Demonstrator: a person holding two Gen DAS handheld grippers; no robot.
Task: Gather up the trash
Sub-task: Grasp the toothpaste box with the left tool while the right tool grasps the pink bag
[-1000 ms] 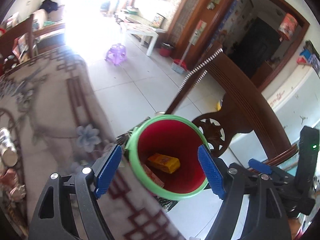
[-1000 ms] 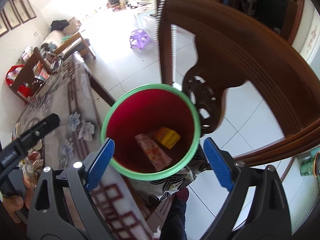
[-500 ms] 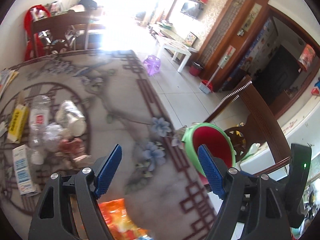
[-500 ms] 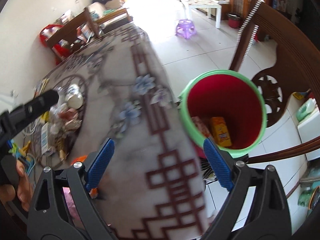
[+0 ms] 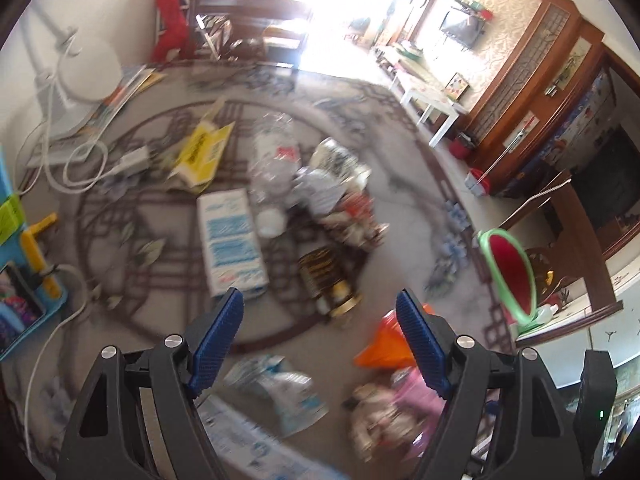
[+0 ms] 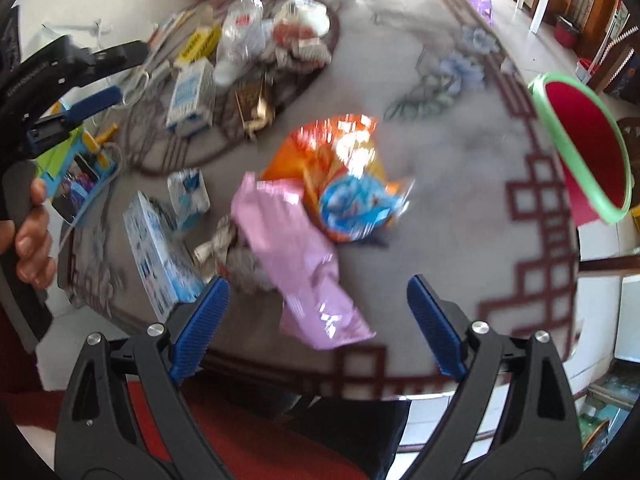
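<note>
Living room, round table (image 6: 460, 184) with a grey patterned cloth, litter spread over it. Your trash bin (image 6: 588, 148), red inside with a green rim, sits past the table's right edge, mouth tilted toward the table; contents can't be made out from here. Pink wrapper (image 6: 304, 256) lies nearest you, long axis running from upper left to lower right, one end at the table's near edge. One orange snack bag (image 6: 340, 168) touches its far end. Two blue-white cartons (image 6: 160, 248) to the left, a third (image 5: 232, 240) further in, beside one yellow box (image 5: 204, 152). Left tool (image 5: 320, 328) jaws wide, holding nothing. Right tool (image 6: 316, 320) wide, empty, above the pink wrapper.
</note>
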